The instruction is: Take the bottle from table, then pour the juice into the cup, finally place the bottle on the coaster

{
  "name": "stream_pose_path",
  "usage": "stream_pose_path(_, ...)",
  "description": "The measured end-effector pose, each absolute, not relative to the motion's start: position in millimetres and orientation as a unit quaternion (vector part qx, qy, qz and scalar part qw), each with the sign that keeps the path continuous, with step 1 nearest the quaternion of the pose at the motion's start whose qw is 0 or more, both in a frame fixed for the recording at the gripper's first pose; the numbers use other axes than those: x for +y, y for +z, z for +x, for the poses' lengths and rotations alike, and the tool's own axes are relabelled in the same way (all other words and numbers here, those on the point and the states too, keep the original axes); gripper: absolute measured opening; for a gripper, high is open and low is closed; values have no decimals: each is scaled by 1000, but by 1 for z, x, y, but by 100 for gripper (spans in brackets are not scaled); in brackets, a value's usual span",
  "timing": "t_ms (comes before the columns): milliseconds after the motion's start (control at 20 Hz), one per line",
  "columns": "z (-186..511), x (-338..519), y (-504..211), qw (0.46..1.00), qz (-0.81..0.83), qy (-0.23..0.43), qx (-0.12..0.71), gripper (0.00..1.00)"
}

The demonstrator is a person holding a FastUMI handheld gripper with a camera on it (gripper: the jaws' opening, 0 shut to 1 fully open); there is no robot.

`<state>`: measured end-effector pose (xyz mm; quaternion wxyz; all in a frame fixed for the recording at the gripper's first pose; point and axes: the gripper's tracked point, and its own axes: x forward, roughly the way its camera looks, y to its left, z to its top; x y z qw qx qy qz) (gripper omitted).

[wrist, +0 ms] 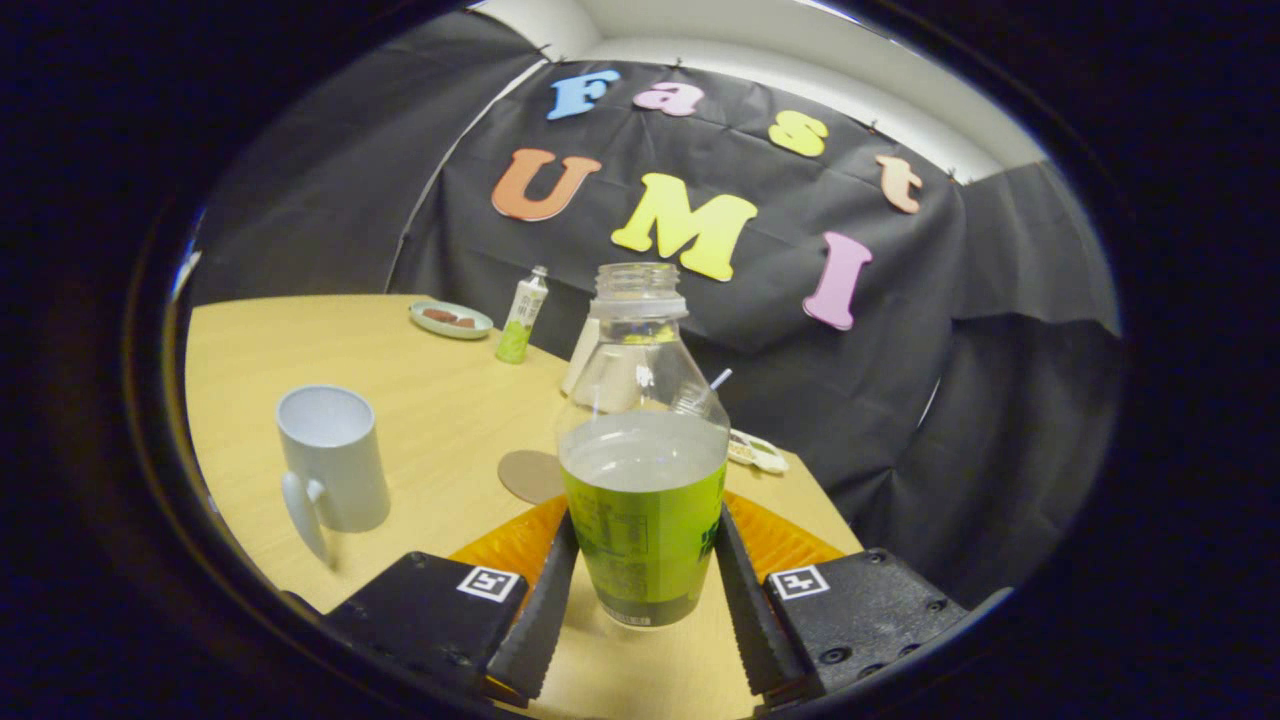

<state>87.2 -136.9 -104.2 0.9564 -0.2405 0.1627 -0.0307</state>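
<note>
Fingers (645,590) clamp the open bottle (644,470) upright above the desk (430,400); cup (332,458) stands left, coaster (530,476) just behind.

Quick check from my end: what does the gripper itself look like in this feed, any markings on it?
The gripper has two long, narrow, ribbed fingers set on chunky black blocks. Each block carries a small square black-and-white tag on top, and the right block has screw heads. Ribbed orange parts sit behind the fingers.
</note>
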Motion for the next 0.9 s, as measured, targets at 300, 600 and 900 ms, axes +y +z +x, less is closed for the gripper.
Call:
stream_pose_path(300, 98, -122, -90, 908, -393, -47, 134, 77)
stream_pose_path(600, 105, -109, -74, 857, -501, -68, 102, 77)
stream_pose_path(900, 115, -103, -62, 810, -574, -76, 94, 77)
